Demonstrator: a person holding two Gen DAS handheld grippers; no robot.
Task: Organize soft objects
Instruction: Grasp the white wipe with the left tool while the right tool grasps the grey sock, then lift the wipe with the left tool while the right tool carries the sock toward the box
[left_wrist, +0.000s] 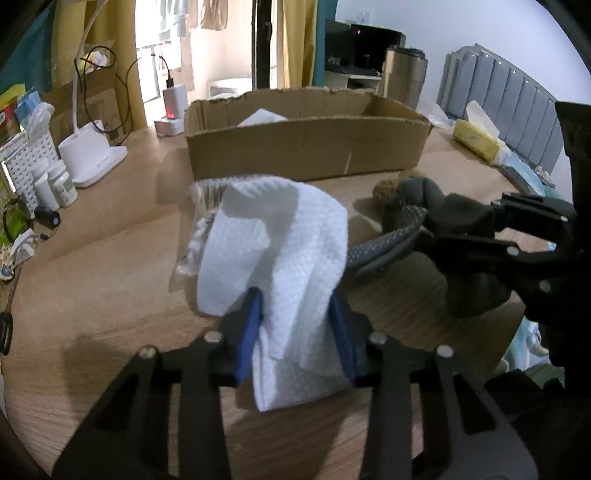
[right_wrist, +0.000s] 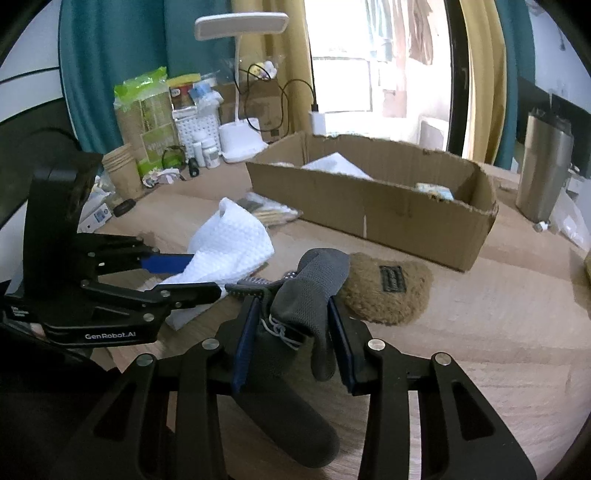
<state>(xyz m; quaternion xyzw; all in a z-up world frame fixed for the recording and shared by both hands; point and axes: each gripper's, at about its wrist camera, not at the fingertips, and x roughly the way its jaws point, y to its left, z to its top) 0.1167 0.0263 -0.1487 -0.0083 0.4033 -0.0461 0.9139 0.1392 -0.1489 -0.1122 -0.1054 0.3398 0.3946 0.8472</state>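
My left gripper (left_wrist: 295, 317) is shut on a white waffle-textured cloth (left_wrist: 280, 243), held just above the wooden table; it also shows in the right wrist view (right_wrist: 232, 243). My right gripper (right_wrist: 291, 325) is shut on a dark grey fabric item (right_wrist: 310, 291), a shoe-like thing with a dotted sole, also seen in the left wrist view (left_wrist: 417, 206). A brown fuzzy pad (right_wrist: 388, 291) with a black label lies on the table just beyond it. An open cardboard box (left_wrist: 306, 144) stands behind, also seen in the right wrist view (right_wrist: 373, 199), with white paper inside.
A white desk lamp (right_wrist: 240, 144), pill bottles (left_wrist: 55, 184), paper cups (right_wrist: 123, 170) and snack bags (right_wrist: 147, 122) crowd the far left of the table. A steel tumbler (right_wrist: 543, 166) stands at the right. A clear plastic packet (right_wrist: 269, 212) lies before the box.
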